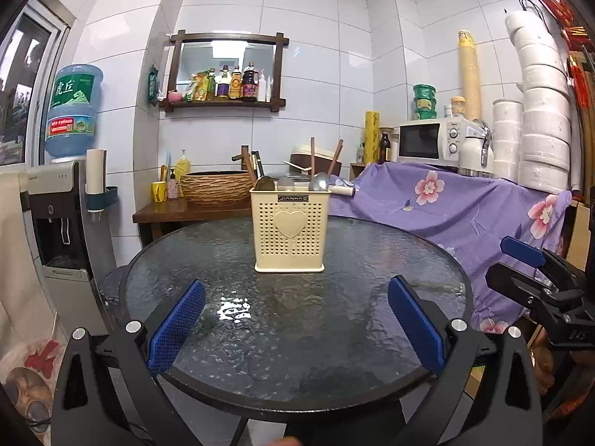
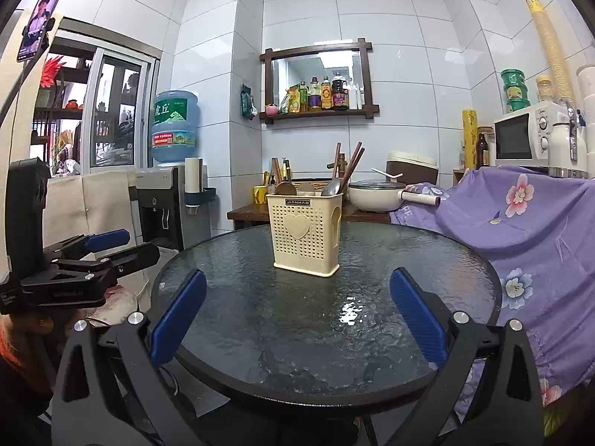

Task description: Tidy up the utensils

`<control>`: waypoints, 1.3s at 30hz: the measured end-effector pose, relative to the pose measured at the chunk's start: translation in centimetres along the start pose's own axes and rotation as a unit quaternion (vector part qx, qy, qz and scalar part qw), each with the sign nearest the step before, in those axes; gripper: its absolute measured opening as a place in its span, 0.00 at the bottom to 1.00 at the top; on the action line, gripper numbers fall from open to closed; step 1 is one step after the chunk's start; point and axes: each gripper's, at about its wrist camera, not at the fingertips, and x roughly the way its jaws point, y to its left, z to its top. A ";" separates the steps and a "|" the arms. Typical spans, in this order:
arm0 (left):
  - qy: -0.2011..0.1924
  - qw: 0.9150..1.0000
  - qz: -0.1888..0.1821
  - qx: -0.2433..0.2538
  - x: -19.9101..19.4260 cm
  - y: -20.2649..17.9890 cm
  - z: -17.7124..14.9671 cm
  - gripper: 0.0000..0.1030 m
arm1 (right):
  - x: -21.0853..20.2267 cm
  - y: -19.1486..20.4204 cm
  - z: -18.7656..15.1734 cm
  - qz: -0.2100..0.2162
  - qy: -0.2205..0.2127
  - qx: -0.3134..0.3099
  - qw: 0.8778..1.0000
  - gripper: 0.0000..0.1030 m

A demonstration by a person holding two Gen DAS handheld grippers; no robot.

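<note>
Here, at the far left of the kitchen, a water dispenser [image 1: 63,223] carries a blue bottle [image 1: 72,111], and beside it a low wooden side table [image 1: 178,212] bears a woven basket [image 1: 217,187]. The left gripper [image 1: 296,329] hovers over the near rim of the round glass table [image 1: 230,252], its blue-padded fingers [image 1: 177,329] spread wide with nothing between them. Toward the back middle of the table stands the cream utensil holder [image 1: 291,232], perforated, with a heart on its front; spoons [image 1: 319,182] and dark chopsticks [image 1: 336,158] stand upright inside it, and the tabletop around it is bare. The right gripper [image 2: 297,329] also hangs over the near rim, jaws wide apart and holding nothing; in the left wrist view it shows at the right edge, well apart from the holder. Further right, a purple floral cloth [image 1: 465,208] drapes a counter that carries a white microwave [image 1: 431,141] and stacked white rolls [image 1: 543,111].
</note>
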 end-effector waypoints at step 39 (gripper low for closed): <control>0.004 1.000 0.012 -0.002 -0.8 -0.8 -0.4 0.94 | 0.3 -0.2 0.4 0.005 0.004 0.007 1.000 0.95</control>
